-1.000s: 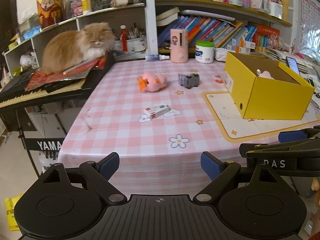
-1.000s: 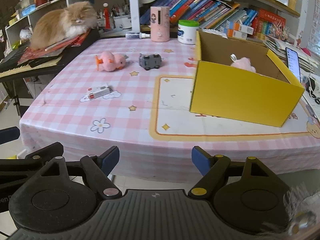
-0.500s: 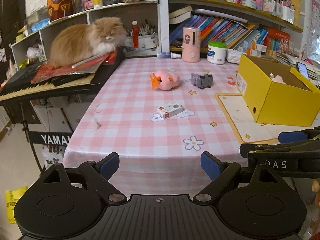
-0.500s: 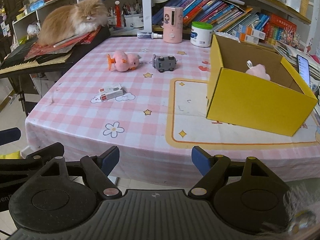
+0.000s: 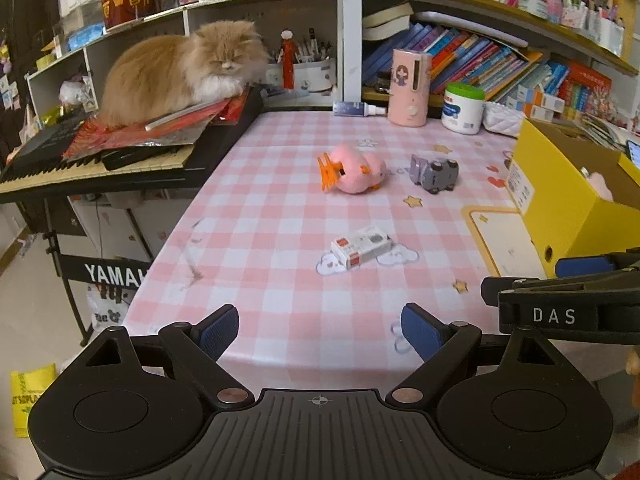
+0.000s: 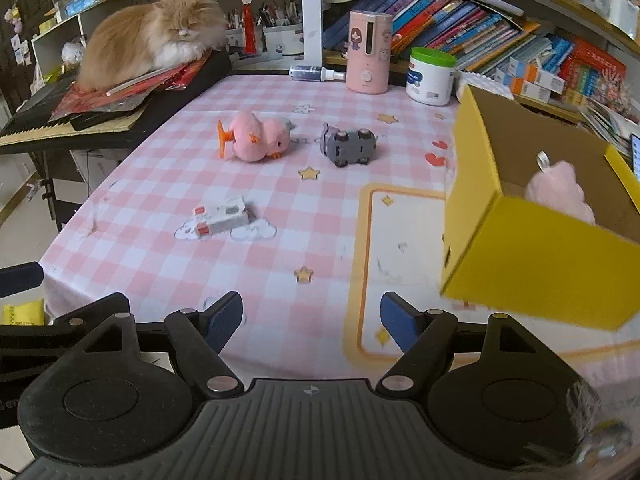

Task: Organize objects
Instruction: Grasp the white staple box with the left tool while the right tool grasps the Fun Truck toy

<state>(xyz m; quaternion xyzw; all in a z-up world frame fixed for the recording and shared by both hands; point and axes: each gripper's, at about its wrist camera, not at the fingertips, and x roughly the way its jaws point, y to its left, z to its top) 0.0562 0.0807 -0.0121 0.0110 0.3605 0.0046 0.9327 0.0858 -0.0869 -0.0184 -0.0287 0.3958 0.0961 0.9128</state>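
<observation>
Pink plush duck (image 6: 258, 140) on its side, orange feet

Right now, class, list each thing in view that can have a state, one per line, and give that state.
Yellow box: open-topped, a pink plush inside.
Pink plush duck: lying on its side on the tablecloth.
Grey toy car: tipped over, wheels showing.
Small white and red box: lying flat.
White jar: upright, green lid on.
Cat: lying on the keyboard, eyes shut.
Left gripper: open, empty.
Right gripper: closing, nothing between its fingers.
</observation>
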